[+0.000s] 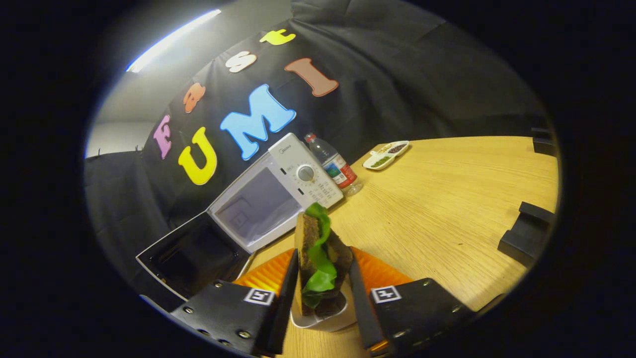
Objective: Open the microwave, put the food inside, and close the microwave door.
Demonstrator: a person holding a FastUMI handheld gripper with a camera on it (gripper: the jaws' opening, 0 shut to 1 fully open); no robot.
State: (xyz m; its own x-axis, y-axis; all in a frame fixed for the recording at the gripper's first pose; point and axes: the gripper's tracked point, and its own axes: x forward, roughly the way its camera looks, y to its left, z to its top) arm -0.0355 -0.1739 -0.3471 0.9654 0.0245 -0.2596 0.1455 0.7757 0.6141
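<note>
A sandwich (pixel 318 248) of brown bread with green lettuce stands on edge between my fingers, and my gripper (pixel 324 259) is shut on it, one finger pressing each bread face. Its lower end sits at a small white holder (pixel 323 320); I cannot tell whether it still rests in it. Under them lies an orange ribbed plate (pixel 380 273). Beyond the fingers, a little to the left, stands the white microwave (pixel 298 171). Its door (pixel 191 253) is swung wide open to the left, and the pale cavity (pixel 253 204) is bare.
A clear water bottle (pixel 335 166) stands just right of the microwave. Farther back on the wooden table (pixel 447 199) lies a white divided dish (pixel 386 154) with small foods. Black blocks (pixel 526 233) sit along the table's right side.
</note>
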